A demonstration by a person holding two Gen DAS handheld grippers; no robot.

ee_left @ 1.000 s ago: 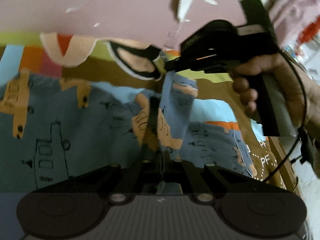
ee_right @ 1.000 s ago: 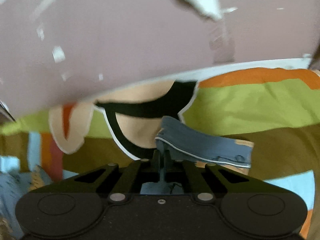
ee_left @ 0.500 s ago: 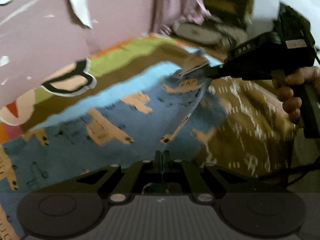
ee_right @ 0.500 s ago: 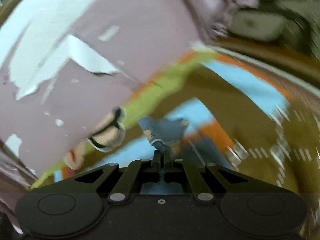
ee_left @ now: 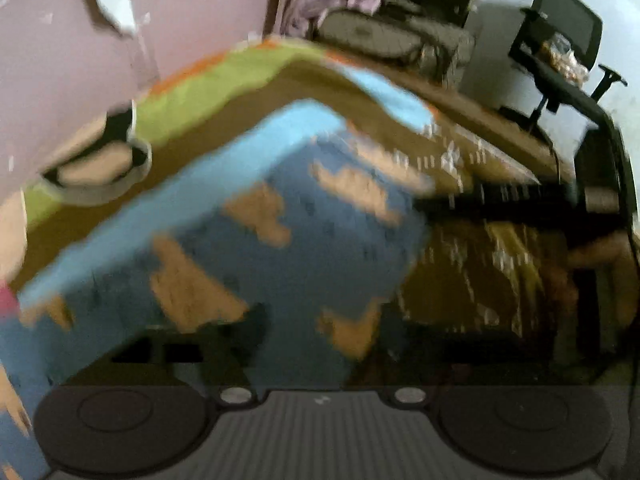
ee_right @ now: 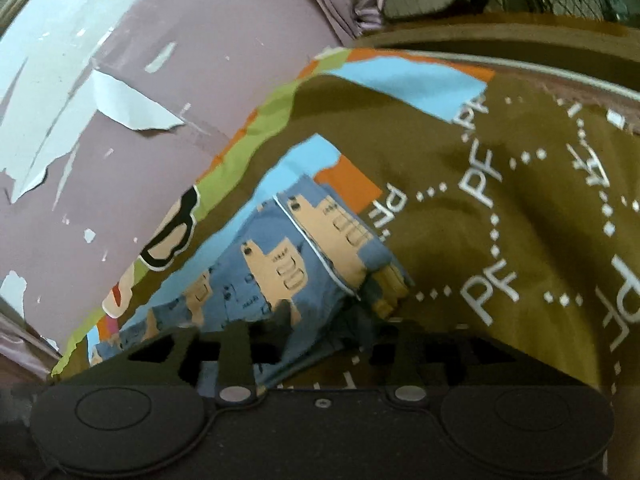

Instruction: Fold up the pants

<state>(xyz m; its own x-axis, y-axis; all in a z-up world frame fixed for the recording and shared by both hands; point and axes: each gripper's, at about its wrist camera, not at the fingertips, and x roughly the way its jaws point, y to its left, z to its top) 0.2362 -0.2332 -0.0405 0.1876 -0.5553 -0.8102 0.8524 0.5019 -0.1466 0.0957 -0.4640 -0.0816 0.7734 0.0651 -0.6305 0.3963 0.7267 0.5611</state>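
Right fingers (ee_right: 240, 354) parted, jaws just opening, pants (ee_right: 296, 256) hem dropped clear between them. Left gripper (ee_left: 256, 344) blurred, jaws also just opening, cloth slack across gap. Pants lie doubled on bedsheet (ee_right: 520, 208). Advice: withdraw level, avoid snagging top layer.

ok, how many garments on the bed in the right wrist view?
1: the blue cotton pants with tan prints, folded, lying on the olive patterned bedsheet just ahead of the tool. More may be out of frame.
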